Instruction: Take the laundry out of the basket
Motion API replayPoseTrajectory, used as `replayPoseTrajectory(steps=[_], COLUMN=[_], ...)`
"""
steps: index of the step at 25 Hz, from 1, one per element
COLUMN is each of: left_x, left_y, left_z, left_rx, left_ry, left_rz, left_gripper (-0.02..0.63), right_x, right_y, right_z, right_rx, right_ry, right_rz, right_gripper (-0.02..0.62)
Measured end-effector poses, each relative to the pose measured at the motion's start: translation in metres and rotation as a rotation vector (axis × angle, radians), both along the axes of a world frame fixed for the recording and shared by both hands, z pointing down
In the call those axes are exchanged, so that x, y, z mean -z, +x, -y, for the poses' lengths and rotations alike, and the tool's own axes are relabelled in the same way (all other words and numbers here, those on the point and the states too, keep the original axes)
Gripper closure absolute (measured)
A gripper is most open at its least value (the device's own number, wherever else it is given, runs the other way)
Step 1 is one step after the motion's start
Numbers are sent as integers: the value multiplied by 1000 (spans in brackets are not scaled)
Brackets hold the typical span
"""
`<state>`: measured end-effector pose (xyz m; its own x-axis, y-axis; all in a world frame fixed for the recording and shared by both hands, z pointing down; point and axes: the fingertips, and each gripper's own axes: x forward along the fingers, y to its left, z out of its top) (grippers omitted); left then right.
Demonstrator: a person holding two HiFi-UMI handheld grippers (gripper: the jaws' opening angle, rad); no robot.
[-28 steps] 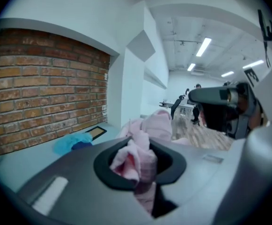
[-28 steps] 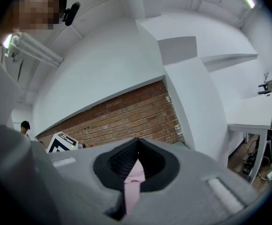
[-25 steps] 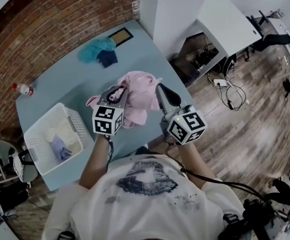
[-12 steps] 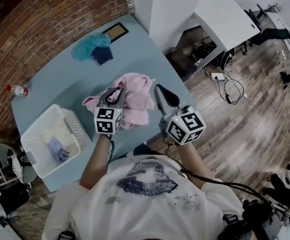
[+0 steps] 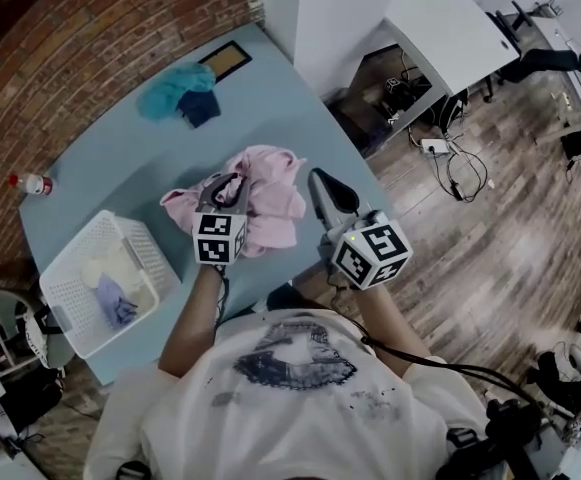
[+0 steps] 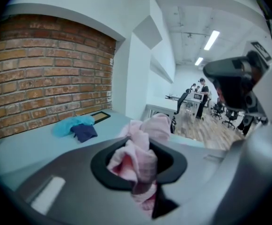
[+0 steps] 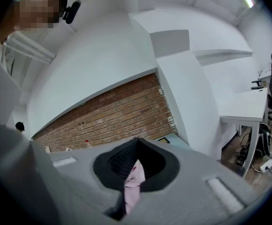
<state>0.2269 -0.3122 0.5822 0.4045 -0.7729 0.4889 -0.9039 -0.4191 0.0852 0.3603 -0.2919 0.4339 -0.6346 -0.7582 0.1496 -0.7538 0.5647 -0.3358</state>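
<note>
A pink garment (image 5: 268, 196) hangs bunched between my two grippers, low over the light blue table (image 5: 120, 158) near its front edge. My left gripper (image 5: 230, 183) is shut on a fold of the pink garment (image 6: 136, 159), which fills the gap between its jaws. My right gripper (image 5: 320, 180) pinches a thin strip of the same pink garment (image 7: 134, 182) on the right side. The white laundry basket (image 5: 65, 268) stands at the table's left corner, with pale and bluish pieces of laundry (image 5: 118, 280) inside.
A teal cloth (image 5: 168, 88) and a navy cloth (image 5: 199, 108) lie at the far end of the table, next to a framed picture (image 5: 222, 60). A small bottle (image 5: 28, 182) stands by the brick wall. The table edge drops to wooden floor on the right.
My left gripper has sunk toward the table with the pink garment, which now rests lower and more spread. The right gripper has come down a little with it.
</note>
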Motion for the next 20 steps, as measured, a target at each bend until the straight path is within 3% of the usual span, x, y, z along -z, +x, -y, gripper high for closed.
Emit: replayPoseTrajectory(steps=[13, 20], left_x=[21, 51], left_y=[-1, -6], left_z=[-12, -22], left_rx=[1, 18], left_ry=[30, 103], left_rz=[-32, -41], left_gripper=[509, 497], right_x=[13, 20], right_y=[-3, -14], right_z=[-8, -16], right_rx=[5, 30], right_ry=[19, 34], right_rz=[25, 32], right_gripper=[597, 597])
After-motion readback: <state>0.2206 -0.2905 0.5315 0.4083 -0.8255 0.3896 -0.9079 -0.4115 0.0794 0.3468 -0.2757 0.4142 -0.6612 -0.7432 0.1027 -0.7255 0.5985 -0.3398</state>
